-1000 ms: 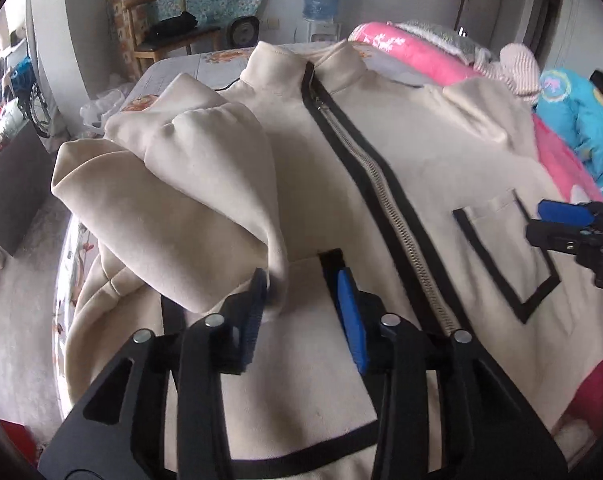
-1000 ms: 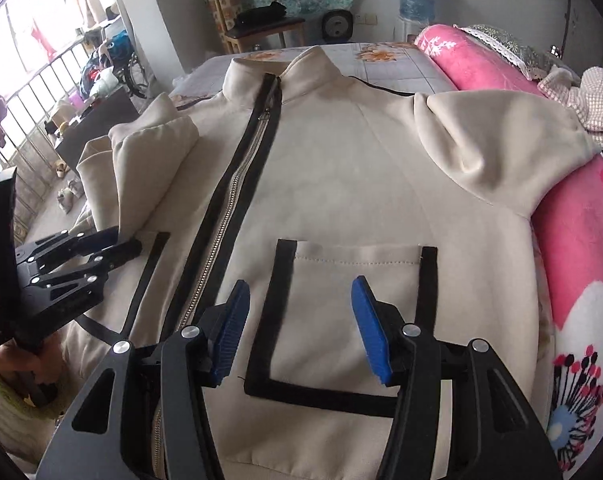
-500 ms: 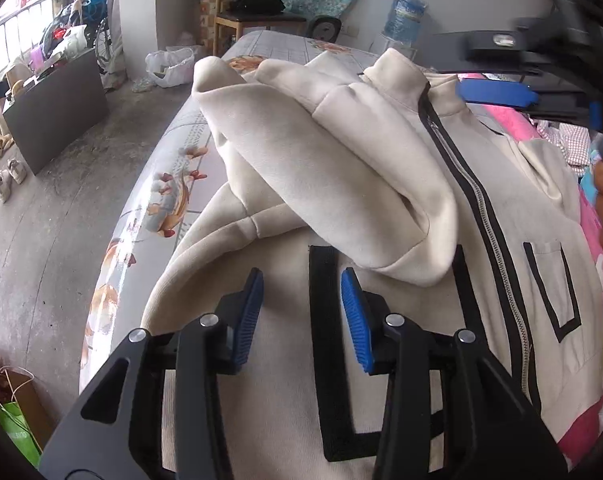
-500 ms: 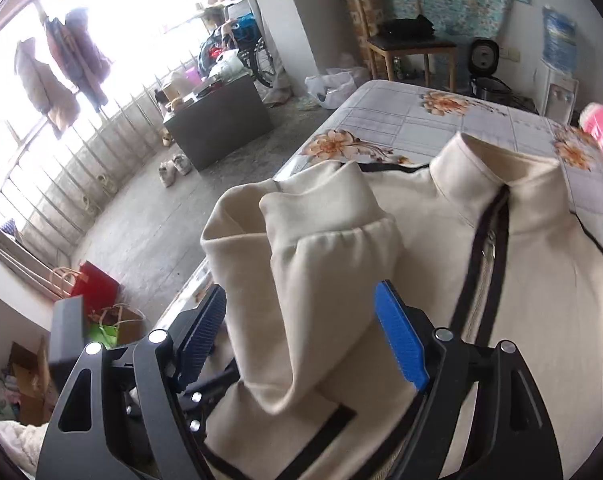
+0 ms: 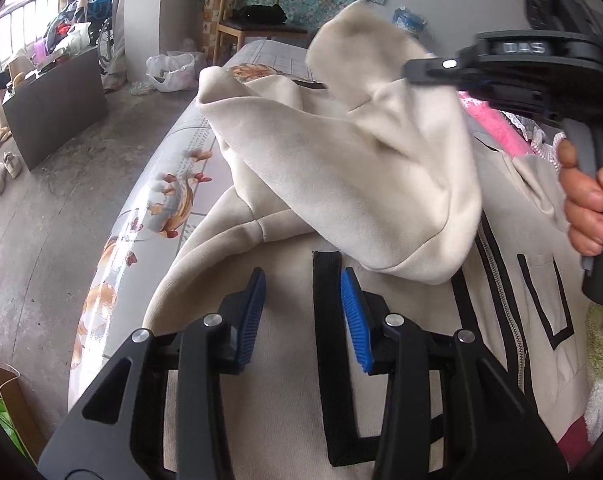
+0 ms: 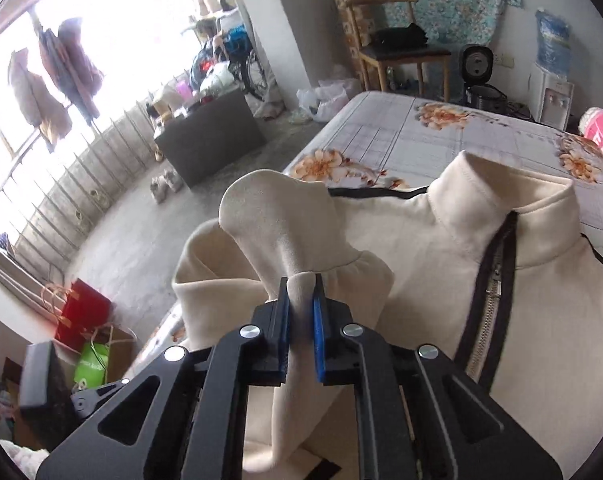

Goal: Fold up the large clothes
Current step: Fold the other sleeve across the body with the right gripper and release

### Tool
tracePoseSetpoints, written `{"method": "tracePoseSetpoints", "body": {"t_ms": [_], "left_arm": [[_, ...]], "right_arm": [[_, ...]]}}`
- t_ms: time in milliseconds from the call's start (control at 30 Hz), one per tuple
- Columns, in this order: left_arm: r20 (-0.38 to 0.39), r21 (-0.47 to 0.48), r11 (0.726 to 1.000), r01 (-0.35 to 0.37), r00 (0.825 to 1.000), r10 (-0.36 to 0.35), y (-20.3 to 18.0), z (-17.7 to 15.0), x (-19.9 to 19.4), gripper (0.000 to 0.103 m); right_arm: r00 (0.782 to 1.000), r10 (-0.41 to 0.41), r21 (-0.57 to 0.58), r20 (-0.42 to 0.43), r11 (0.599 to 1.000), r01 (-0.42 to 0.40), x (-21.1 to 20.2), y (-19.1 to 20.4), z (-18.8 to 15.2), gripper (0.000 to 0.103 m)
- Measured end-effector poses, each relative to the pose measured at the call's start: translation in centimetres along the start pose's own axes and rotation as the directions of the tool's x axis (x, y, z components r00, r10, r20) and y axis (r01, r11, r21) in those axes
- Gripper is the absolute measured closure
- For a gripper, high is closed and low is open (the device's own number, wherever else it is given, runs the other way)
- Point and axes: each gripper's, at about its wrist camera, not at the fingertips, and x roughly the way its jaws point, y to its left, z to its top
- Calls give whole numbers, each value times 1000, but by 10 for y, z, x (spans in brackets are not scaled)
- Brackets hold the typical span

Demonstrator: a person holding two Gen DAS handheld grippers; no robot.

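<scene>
One cream jacket (image 6: 549,320) lies face up on the bed (image 6: 441,136), soft fleecy fabric, stand-up collar, one metal zip (image 6: 487,316) edged in black running down its front. Two black-outlined pockets show on its chest in the left wrist view, one right under the left gripper (image 5: 303,312), the other beyond the zip. One sleeve (image 5: 361,184) is up off the jacket's body, its gathered cuff end lifted above the shoulder.

The right gripper (image 6: 300,308) has that sleeve: its jaws are closing, and a fold of cream cloth is squeezed between the two blue ribbed pads. A bare hand (image 5: 585,200) wraps its grey handle, over the jacket's far pocket side.

The left gripper hangs just over the jacket's lower front, fingers parted, nothing between them, one black pocket stripe showing through the gap.

The bed's sheet is pale with orange flowers, glossy at the edge beside the jacket. Beyond the collar: one wooden chair (image 6: 393,48), one water bottle (image 6: 551,44). Past the sleeve side, a bare concrete floor, one dark box (image 6: 209,136), one red bag (image 6: 81,314).
</scene>
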Motion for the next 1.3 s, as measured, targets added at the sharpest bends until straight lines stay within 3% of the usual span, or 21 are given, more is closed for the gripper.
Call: {"method": "tracePoseSetpoints", "body": {"t_ms": [100, 200, 267, 333, 467, 633, 767, 867, 900, 1000, 1167, 1233, 1300], "left_arm": [[-1, 5, 1000, -6, 1000, 6, -2, -1, 0, 65], [-6, 5, 1000, -5, 1000, 5, -3, 0, 1, 65], [-9, 5, 1000, -3, 1000, 3, -3, 2, 2, 65], [-11, 7, 1000, -1, 1000, 1, -3, 3, 2, 65], [-15, 10, 1000, -1, 1000, 1, 1, 6, 5, 65], [-13, 11, 1000, -3, 1000, 4, 1, 7, 5, 65], [-13, 10, 1000, -2, 1000, 2, 1, 7, 5, 65], [-13, 10, 1000, -1, 1000, 1, 1, 7, 5, 65], [-12, 10, 1000, 0, 1000, 0, 1, 7, 5, 65], [-9, 5, 1000, 7, 1000, -7, 3, 9, 3, 65], [-6, 2, 1000, 10, 1000, -10, 3, 10, 3, 65], [-6, 3, 1000, 10, 1000, -10, 3, 10, 3, 65], [-5, 1, 1000, 11, 1000, -11, 3, 9, 3, 65]], "right_arm": [[995, 31, 88, 95, 995, -39, -57, -26, -19, 93], [991, -2, 146, 132, 989, -18, -97, -53, -52, 91], [994, -52, 181, 96, 983, 34, -109, -70, -83, 87], [994, -103, 233, 26, 968, 94, -114, -89, -115, 76], [986, -161, 377, -53, 911, 169, -125, -125, -163, 71], [991, -129, 546, 38, 833, 88, -147, -157, -175, 47], [992, -124, 648, 28, 758, 76, -141, -180, -172, 47], [991, -129, 654, -18, 749, 109, -125, -191, -164, 47], [991, -133, 642, -34, 756, 124, -120, -193, -162, 47], [974, -200, 574, -103, 788, 223, -103, -193, -153, 62], [946, -288, 462, -149, 825, 324, -92, -189, -141, 75], [933, -315, 407, -174, 840, 360, -89, -185, -137, 97], [922, -338, 348, -186, 855, 384, -87, -178, -129, 97]]}}
